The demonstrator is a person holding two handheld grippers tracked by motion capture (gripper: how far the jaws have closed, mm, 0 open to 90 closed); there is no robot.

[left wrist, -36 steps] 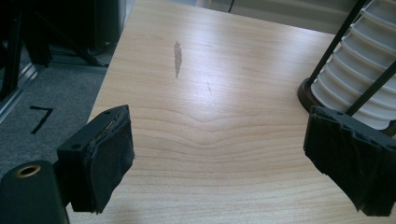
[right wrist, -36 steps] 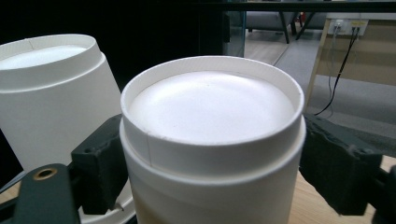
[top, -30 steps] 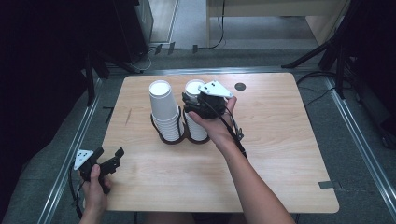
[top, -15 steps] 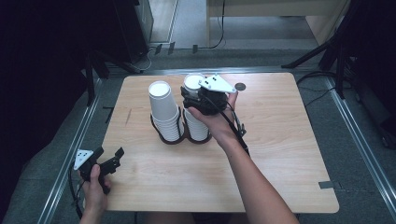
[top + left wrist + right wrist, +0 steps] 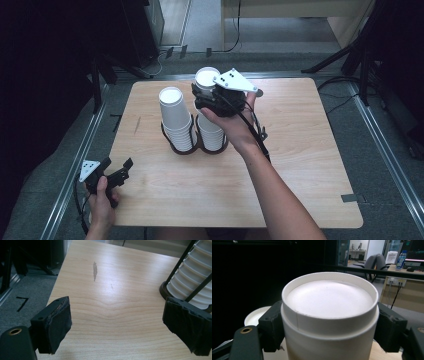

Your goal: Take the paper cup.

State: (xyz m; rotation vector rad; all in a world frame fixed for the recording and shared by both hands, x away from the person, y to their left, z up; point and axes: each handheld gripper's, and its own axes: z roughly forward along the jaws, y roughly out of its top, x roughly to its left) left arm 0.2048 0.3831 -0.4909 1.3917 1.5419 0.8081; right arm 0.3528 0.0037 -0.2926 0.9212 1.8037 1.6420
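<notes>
Two stacks of upturned white paper cups stand in a black wire holder [image 5: 193, 149] on the wooden table [image 5: 300, 150]. The left stack [image 5: 175, 117] is tall; the right stack [image 5: 211, 134] is shorter. My right gripper [image 5: 204, 96] hovers over the right stack, shut on one white cup [image 5: 206, 78] raised above the rest. In the right gripper view both pads press that cup [image 5: 329, 305] at its sides, and the left stack's top [image 5: 255, 315] shows behind. My left gripper [image 5: 117, 169] rests at the table's front left edge, open, with nothing between its pads [image 5: 58, 320]. The cup stack [image 5: 190, 277] lies ahead to its right.
A small dark disc [image 5: 259, 93] lies on the table behind my right hand. Metal rails [image 5: 385, 135] run along both sides of the table. A grey smear [image 5: 95, 270] marks the wood in front of my left gripper.
My right gripper has risen with the white cup, lifting it up off the right stack. My left gripper has stayed where it was.
</notes>
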